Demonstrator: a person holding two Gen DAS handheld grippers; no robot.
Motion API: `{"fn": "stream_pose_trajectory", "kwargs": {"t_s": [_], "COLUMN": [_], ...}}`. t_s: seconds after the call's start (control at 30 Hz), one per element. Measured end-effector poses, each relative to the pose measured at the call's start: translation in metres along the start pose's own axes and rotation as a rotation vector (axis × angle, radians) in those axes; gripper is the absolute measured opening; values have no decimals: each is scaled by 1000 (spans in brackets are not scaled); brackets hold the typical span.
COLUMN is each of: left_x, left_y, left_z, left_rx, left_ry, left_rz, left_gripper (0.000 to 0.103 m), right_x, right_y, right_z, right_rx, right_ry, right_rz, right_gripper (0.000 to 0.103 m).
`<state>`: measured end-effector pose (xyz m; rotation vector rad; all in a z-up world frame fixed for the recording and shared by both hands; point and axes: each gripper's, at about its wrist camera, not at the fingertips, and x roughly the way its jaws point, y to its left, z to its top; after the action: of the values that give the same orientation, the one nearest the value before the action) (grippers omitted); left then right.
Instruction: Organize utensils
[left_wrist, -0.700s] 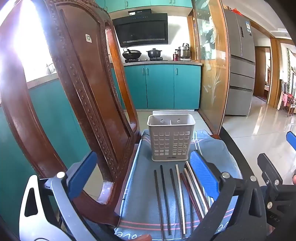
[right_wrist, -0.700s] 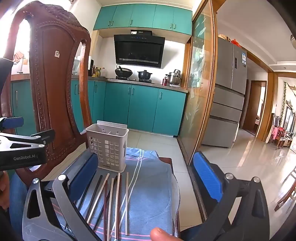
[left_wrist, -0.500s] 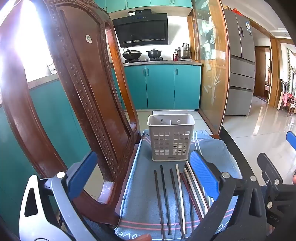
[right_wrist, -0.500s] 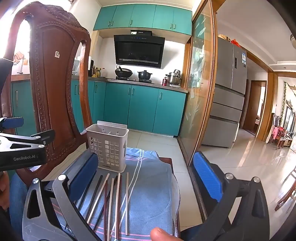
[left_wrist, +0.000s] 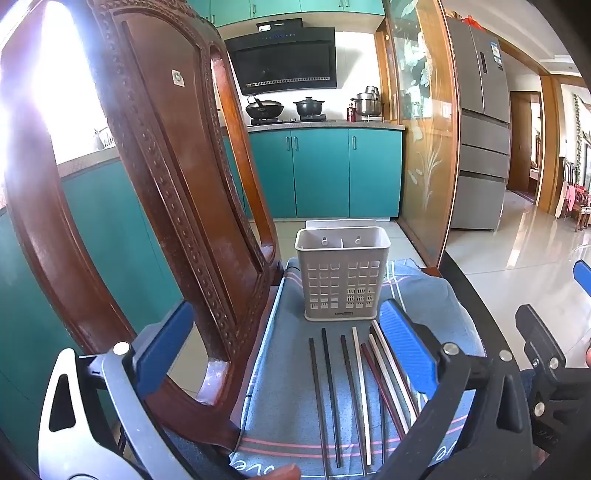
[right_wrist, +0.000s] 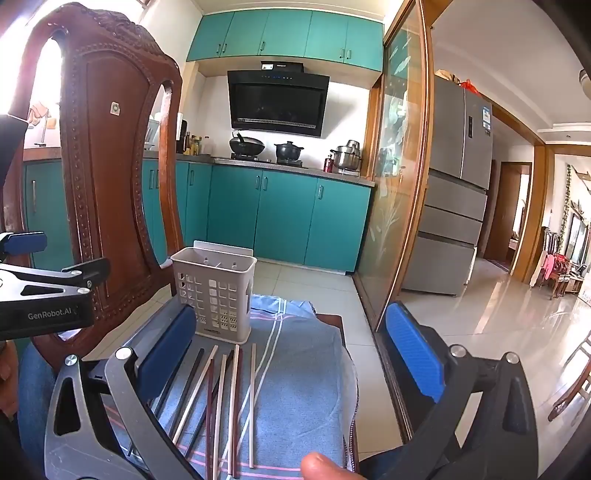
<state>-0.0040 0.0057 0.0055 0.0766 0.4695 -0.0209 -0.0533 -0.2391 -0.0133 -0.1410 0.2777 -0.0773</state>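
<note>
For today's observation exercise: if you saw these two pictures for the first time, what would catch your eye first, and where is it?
The tall carved wooden chair back fills the left. On the blue cloth a pale slotted utensil holder stands upright, with a row of loose chopsticks, dark and pale, lying just in front of it. The left gripper and right gripper frame the foreground, blue pads wide apart, holding nothing.

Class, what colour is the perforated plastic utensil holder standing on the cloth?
The perforated plastic utensil holder is light grey, seen best in the left wrist view.
</note>
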Motion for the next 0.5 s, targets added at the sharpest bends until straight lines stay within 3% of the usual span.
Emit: {"fn": "stream_pose_trajectory", "kwargs": {"t_s": [0.5], "left_x": [-3], "left_y": [-1], "left_z": [-1], "left_rx": [6], "left_ry": [-13], "left_rz": [16], "left_gripper": [100], "right_x": [-9], "right_y": [-1], "right_z": [3], "right_rx": [-8], "right_ry": [-22], "right_rz": [-5], "right_gripper": [100]}}
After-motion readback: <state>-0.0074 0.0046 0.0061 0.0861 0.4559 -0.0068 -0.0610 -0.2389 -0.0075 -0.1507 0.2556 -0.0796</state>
